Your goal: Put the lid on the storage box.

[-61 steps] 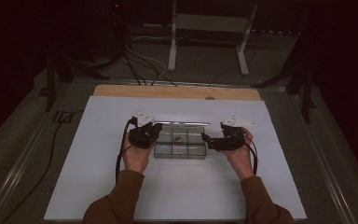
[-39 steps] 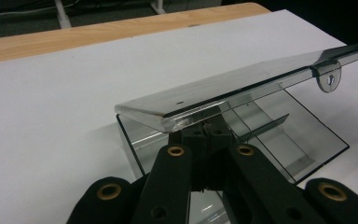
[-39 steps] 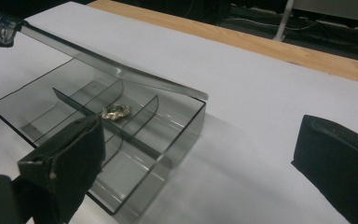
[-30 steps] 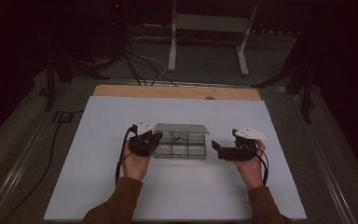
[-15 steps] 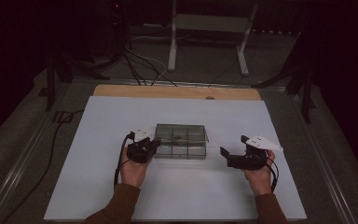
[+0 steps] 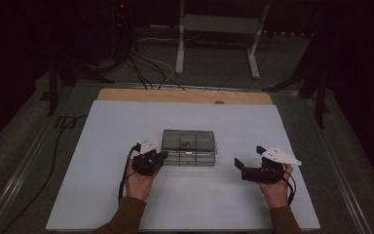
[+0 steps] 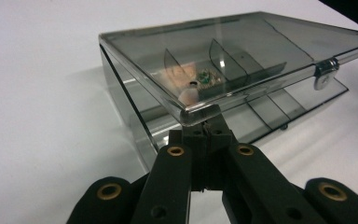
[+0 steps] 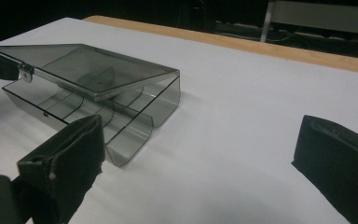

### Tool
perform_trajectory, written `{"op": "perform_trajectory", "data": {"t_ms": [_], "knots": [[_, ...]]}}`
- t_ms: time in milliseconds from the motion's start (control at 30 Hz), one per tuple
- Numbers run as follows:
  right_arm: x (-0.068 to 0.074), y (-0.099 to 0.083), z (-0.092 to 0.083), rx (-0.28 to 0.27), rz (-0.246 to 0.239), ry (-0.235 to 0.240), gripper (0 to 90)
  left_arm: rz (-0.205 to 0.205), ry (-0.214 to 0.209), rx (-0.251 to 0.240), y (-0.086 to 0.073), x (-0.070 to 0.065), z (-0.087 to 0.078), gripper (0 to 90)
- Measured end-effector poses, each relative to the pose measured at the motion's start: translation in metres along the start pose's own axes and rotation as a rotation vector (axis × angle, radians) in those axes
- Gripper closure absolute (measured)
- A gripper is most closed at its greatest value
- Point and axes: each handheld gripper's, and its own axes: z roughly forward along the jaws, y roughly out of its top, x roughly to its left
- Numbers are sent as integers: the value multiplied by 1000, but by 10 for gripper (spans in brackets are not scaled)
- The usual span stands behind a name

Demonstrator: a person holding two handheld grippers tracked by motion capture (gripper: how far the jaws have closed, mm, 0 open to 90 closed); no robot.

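Table (image 6: 102, 195): white top, wood strip along far edge, dark floor w/ cables beyond.

Box (image 6: 188, 147): smoked clear plastic compartment case, abt mid-table, slightly left of centre. Lid (image 7: 242, 56) is lifted at the near edge, hinged along the far side; in the right gripper view there's a visible gap between lid and base w/ curved dividers inside. Metal latch (image 7: 324, 77) on the lid's near edge. Small items inside (image 7: 200, 79) – smth pale/orange and smth green, can't ID through the tint.

Left gripper (image 6: 159, 156): at the box's near-left corner, held in the person's left hand (image 6: 139, 183). Jaws together, tips tight under/at the lid's corner lip (image 7: 200, 114); in the left gripper view they look pinched on that lip, lid corner resting right on the tips.

Right gripper (image 6: 246, 168): on the right, apart from the box, just above table, aimed left toward it. Jaws wide apart, nothing between them; pads (image 8: 70, 154) clear of the box.
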Motion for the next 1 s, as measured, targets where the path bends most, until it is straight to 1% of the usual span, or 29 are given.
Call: {"op": "perform_trajectory", "data": {"t_ms": [133,267,433,567,767,1000], "knots": [[2,-1,-1,6,-16,0,20,-9,-12,-5,-5,0,-3,900],[2,-3,-4,6,-17,-1,19,-3,-17,3,-9,-1,-4,900],[1,-5,-7,1,-10,-3,20,-2,-20,4,-12,-1,-5,900],[3,-7,-10,-1,-7,-4,20,16,-24,16,-16,-4,-6,900],[2,-7,-14,-11,-4,-8,21,29,-22,34,-21,-5,-4,900],[1,-9,-16,-13,4,-12,20,28,-28,41,-24,-6,-3,900]]}}
